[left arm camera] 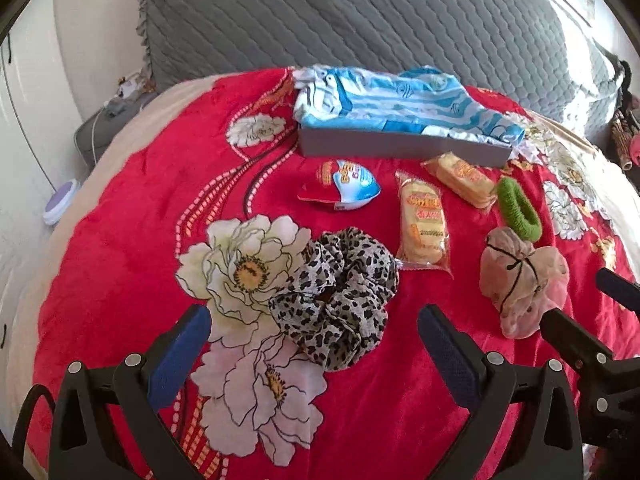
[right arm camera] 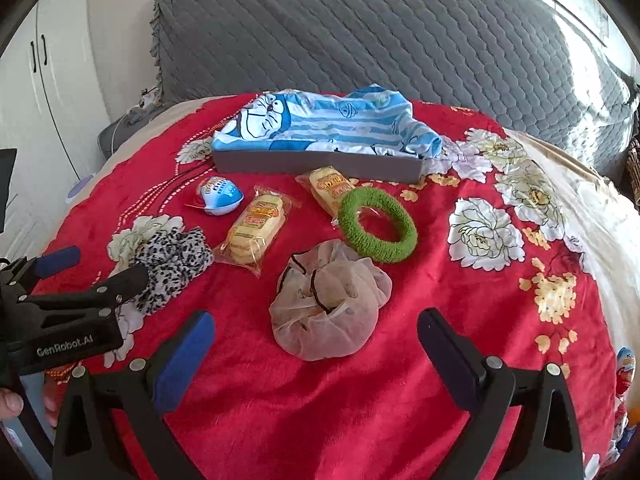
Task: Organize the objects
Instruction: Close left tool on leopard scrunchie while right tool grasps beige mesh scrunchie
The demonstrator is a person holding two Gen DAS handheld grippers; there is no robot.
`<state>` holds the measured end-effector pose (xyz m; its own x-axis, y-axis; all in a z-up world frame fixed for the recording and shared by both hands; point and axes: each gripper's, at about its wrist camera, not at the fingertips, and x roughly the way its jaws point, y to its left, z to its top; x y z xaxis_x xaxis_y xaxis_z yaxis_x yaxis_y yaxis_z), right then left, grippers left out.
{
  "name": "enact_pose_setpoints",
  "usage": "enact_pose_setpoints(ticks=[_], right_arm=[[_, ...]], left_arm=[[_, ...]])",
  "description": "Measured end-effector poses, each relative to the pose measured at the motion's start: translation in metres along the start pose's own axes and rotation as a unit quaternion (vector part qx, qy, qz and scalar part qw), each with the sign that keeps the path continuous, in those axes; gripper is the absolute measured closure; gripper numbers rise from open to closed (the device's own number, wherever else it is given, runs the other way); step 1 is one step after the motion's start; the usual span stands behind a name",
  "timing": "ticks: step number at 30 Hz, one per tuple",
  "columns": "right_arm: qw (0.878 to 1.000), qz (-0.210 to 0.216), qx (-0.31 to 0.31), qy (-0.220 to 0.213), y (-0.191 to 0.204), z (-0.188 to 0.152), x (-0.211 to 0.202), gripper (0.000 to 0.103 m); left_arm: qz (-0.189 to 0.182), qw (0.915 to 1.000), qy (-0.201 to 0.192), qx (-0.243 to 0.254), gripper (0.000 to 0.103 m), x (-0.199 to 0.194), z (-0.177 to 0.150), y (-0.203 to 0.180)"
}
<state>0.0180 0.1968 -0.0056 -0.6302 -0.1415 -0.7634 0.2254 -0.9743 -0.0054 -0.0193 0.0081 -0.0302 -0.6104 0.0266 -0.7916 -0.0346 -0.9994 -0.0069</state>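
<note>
Both fingers spread: leopard scrunchie (left arm camera: 336, 300), pink scrunchie (right arm camera: 328, 304) ahead, untouched.

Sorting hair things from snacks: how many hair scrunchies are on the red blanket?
3: leopard-print fabric scrunchie at left, sheer pink scrunchie nearest the right gripper, green knitted ring scrunchie beyond it. None appears hidden.

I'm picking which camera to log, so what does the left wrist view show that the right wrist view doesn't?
Only the left wrist view shows a round purple-and-white thing beside the bed. Only the right wrist view shows cupboard doors and a wrapped egg at the right edge. Both show the grey box, blue striped cloth, two snack packs, leopard scrunchie, green ring and pink scrunchie, with both tools open.
</note>
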Motion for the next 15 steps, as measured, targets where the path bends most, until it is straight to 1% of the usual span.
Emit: enact_pose_setpoints(ticks=[7,15], right_arm=[[1.000,-0.005,0.002,0.014,0.000,0.002,0.021,0.001],[0.999,-0.015,0.008,0.028,-0.001,0.000,0.038,0.001]], left_arm=[[0.005,0.9999,-0.004,0.009,0.000,0.017,0.007,0.002],[0.000,0.9999,0.006,0.015,0.000,0.038,0.009,0.002]])
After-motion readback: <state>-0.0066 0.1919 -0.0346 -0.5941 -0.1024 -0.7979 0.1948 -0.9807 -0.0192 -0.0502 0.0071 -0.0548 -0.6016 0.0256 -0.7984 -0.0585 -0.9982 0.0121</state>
